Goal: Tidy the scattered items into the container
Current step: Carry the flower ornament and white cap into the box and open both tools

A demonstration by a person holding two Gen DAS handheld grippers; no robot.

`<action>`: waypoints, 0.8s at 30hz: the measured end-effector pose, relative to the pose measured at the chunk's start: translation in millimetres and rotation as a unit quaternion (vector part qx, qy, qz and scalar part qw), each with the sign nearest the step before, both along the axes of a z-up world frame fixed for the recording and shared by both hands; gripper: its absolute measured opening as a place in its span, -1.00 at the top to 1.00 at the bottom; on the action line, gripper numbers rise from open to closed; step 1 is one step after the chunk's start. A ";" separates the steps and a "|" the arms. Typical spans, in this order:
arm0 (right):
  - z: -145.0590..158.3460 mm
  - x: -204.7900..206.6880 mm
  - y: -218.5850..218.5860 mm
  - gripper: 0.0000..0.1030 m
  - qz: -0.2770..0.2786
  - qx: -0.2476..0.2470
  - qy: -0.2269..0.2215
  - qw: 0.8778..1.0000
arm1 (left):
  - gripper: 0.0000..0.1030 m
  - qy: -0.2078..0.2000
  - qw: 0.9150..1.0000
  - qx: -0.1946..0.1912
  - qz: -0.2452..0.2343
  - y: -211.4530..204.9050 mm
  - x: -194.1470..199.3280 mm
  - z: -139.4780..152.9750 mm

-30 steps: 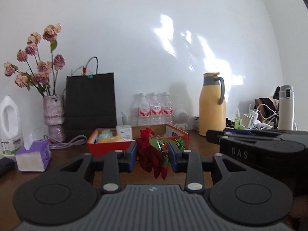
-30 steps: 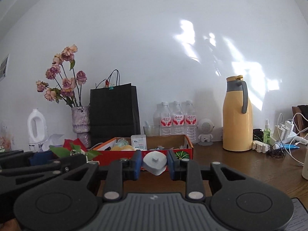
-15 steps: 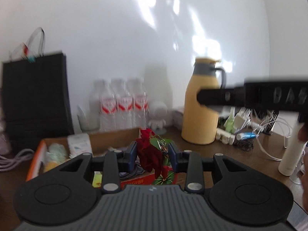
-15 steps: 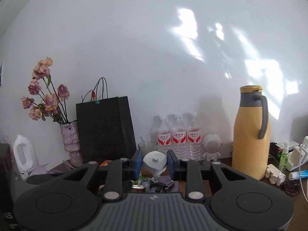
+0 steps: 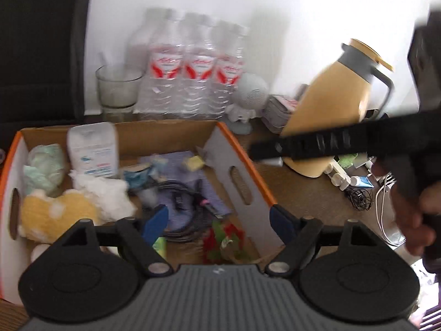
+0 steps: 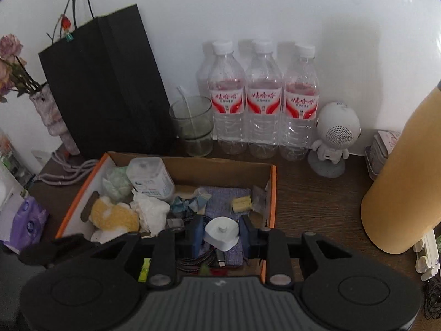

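Cardboard box [image 5: 239, 162] holds red flower [image 5: 223, 241] under spread left fingers [image 5: 155, 220]; right fingers [image 6: 195, 234] grasp white cap [image 6: 222, 233].

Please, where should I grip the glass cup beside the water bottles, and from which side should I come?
Take the glass cup by its front rim, probably from above, one jaw inside, one outside. The water bottles crowd its right and the black bag its left, so a side grip has little room; the stick inside leans back-left.
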State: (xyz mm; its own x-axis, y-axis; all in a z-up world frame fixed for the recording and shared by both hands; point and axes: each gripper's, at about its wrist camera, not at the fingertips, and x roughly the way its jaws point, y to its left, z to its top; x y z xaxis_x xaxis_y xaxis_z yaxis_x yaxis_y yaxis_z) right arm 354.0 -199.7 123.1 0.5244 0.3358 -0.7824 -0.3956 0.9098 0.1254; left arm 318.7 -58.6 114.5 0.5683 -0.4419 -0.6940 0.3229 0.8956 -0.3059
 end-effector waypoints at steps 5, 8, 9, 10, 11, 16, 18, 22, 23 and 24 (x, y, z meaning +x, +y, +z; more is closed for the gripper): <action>-14.4 24.0 11.0 0.48 0.022 -0.014 0.057 0.998 | -0.83 0.011 0.998 0.040 0.056 33.0 21.6 5.5; -22.9 34.0 19.5 0.47 0.024 -0.042 0.082 0.995 | -0.84 0.031 0.995 0.041 0.081 47.4 33.7 3.7; -25.8 36.9 22.3 0.47 0.024 -0.054 0.091 0.994 | -0.85 0.036 0.995 0.042 0.085 50.1 36.2 2.6; -29.5 38.7 24.9 0.47 0.026 -0.067 0.101 0.992 | -0.86 0.039 0.994 0.043 0.088 51.9 37.9 1.4; -33.0 39.3 26.6 0.49 0.028 -0.078 0.110 0.990 | -0.87 0.041 0.994 0.045 0.089 52.6 38.6 0.6; -45.5 33.8 27.9 0.11 0.040 -0.116 0.136 0.983 | -0.94 0.046 0.993 0.057 0.089 51.7 39.7 -3.6; -43.6 31.2 27.5 0.03 0.040 -0.111 0.138 0.983 | -0.99 0.052 0.992 0.061 0.097 49.9 40.6 -4.6; -34.0 31.2 31.9 -0.35 0.029 -0.100 0.132 0.986 | -1.00 0.074 0.989 0.076 0.106 48.3 43.9 -4.2; -31.5 32.3 32.9 -0.37 0.025 -0.093 0.133 0.986 | -1.00 0.080 0.987 0.083 0.111 48.8 44.7 -3.3; -29.5 33.6 33.5 -0.42 0.019 -0.084 0.137 0.987 | -1.00 0.085 0.985 0.093 0.117 49.3 45.2 -2.2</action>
State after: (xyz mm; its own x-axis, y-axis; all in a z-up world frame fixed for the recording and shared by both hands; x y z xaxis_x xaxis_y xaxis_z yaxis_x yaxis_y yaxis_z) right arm 387.6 -166.2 93.6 0.2744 0.2040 -0.9397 -0.4014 0.9123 0.0808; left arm 363.9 -9.2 112.4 0.5078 -0.1697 -0.8446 0.0591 0.9850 -0.1624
